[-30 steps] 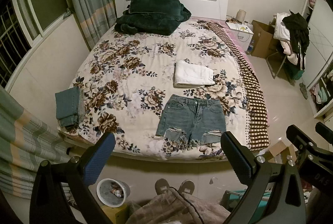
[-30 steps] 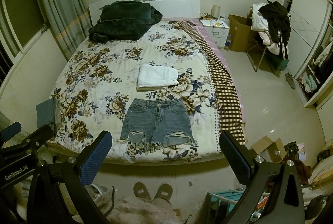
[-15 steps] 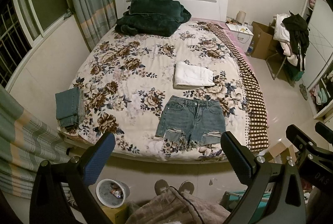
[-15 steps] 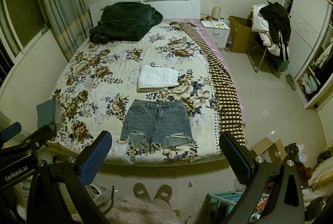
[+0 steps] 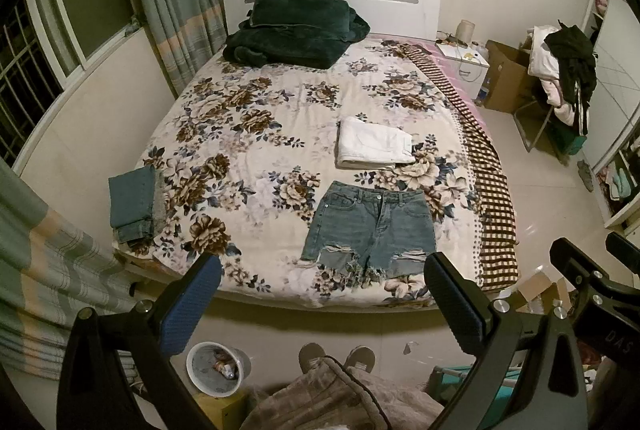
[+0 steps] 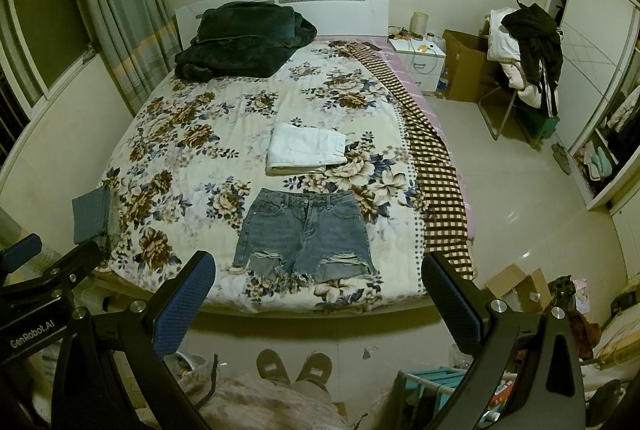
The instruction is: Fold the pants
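Sitting on the floor at the foot of the bed (image 5: 200, 134), a white bin (image 5: 218, 370) is holding scraps of rubbish that are too small to identify. A brown cardboard box (image 5: 506, 78) is standing open beside the nightstand (image 5: 466, 64); its contents are hidden. Another, flattened box (image 6: 516, 288) is lying near the bed's right corner.

The bed is wearing a quilted floral cover with a brown checked border. A plush dark green blanket (image 5: 292, 30) is lying heaped at the headboard, a folded white garment (image 5: 374, 144) is resting mid-bed, and folded teal jeans (image 5: 132, 204) are sitting at the left edge.

The shorts (image 5: 372, 226) are lying flat and unfolded near the foot edge, just below the white garment: faded blue denim, waistband away from the person, 2 ripped, frayed hems nearest.

The left gripper (image 5: 320, 302) and right gripper (image 6: 318, 300) are both hanging spread wide with nothing between their blue textured pads (image 5: 188, 310), short of the bed.
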The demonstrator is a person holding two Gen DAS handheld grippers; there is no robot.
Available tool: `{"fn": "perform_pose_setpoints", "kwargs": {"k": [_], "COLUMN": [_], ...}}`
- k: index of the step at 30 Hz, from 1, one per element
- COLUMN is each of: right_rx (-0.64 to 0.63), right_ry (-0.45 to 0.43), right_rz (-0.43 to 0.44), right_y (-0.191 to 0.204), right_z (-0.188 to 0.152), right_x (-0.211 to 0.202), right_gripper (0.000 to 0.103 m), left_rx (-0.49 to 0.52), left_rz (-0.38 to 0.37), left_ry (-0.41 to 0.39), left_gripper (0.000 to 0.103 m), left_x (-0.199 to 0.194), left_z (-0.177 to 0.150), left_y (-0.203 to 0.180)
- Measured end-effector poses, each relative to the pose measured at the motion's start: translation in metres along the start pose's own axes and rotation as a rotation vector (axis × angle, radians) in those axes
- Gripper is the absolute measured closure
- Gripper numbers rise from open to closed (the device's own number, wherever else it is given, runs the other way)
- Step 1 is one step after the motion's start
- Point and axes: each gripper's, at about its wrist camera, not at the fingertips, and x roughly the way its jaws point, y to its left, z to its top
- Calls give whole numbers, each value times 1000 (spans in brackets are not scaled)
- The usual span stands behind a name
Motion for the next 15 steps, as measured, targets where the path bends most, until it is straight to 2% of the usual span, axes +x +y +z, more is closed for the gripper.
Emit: {"fn": "perform_pose_setpoints", "kwargs": {"k": [6,8,12,13,15], "right_rx": [4,3,12,14,17], "right_ry": [4,9,24,28,40], "right_rz": [4,3,1,0,-9], "right_y": [5,27,36,39,43], "right_z": [-1,11,6,6,5], "right_x": [-4,-16,-9,-8,-2], "right_gripper": [0,0,0,0,0], "left_rx": [0,0,6,4,7], "left_rz": [-3,-3,-12,-11,-21], "left_ry": [3,2,18,17,32], "left_gripper": [0,0,0,0,0], "left_x": [0,-3,-6,-8,-4], "left_z": [0,-2,13,-1,3], "left_y": [0,4,16,20,28]}}
